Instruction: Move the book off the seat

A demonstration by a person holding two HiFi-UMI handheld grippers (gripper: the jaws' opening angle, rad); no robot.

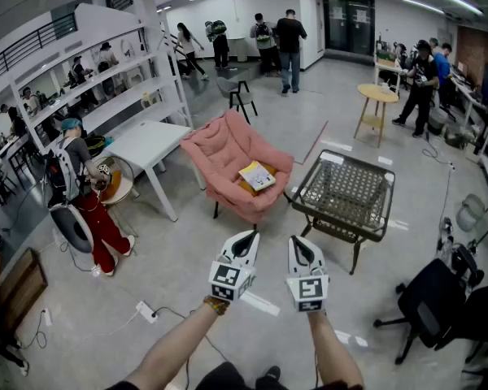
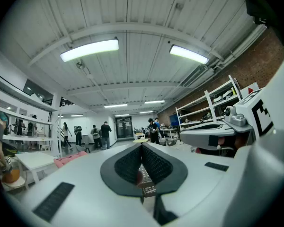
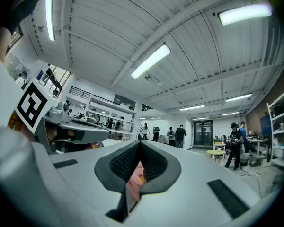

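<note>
A yellow-and-white book [image 1: 257, 176] lies on the seat of a pink armchair [image 1: 224, 154] in the middle of the head view. Both grippers hover well short of it, over the floor, pointing toward the chair. My left gripper [image 1: 246, 238] is shut and holds nothing. So is my right gripper [image 1: 297, 242], close beside it. The left gripper view has the left gripper [image 2: 142, 148] with jaws meeting at the tip and the pink armchair [image 2: 68, 160] off to the left. The right gripper view shows the right gripper [image 3: 141, 145] shut, with pink of the armchair [image 3: 132, 183] below the tips.
A low wicker-top table [image 1: 346, 193] stands right of the armchair, a white table [image 1: 150, 145] to its left. A person in red trousers [image 1: 85, 210] stands at the left by a fan. A black office chair [image 1: 427, 299] is at the right; a power strip [image 1: 146, 311] lies on the floor.
</note>
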